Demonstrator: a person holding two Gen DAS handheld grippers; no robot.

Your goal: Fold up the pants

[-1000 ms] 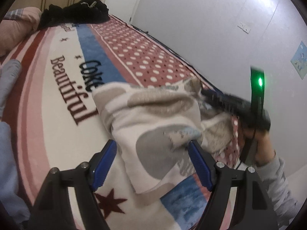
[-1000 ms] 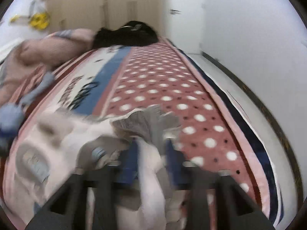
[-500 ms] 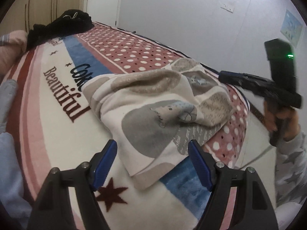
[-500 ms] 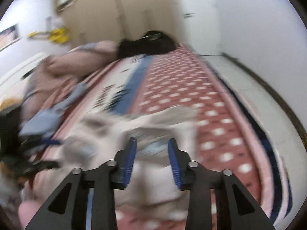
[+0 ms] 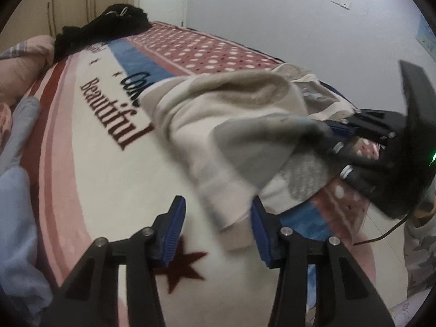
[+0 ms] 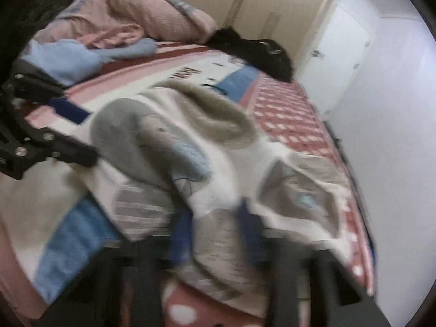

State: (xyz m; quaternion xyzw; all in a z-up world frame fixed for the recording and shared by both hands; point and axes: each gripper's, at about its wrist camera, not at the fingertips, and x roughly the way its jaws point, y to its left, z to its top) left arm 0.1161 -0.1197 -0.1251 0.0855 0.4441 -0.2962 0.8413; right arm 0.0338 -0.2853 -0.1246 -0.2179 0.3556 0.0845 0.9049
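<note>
The pants [image 5: 234, 136], cream with grey and beige patches, are lying in a loose bundle across the patterned blanket [image 5: 103, 163] of the bed, near its polka-dot edge and just in front of both pairs of tongs.

The left tongs [image 5: 218, 226] are hovering over the nearest corner of the cloth. Their jaws have just been closing in, and that corner is lying between the blue pads, but the pads are not pressing on it yet, so these tongs are still apart and holding nothing. Judging by the angle, they are lining up to pinch this hem so that one end can be held firm.

The right tongs [image 6: 216, 234] are coming in from the far side of the bundle. Their jaws have just been closing, and a ridge of fabric is standing between the blue pads; the view is blurred, but they seem to be clamping onto the pants. Gripping there is probably meant to let the person pull the garment taut and flat before making the fold.

A black garment [image 5: 103, 30] and a pink quilt [image 6: 141, 16] are lying well apart at the head of the bed.
</note>
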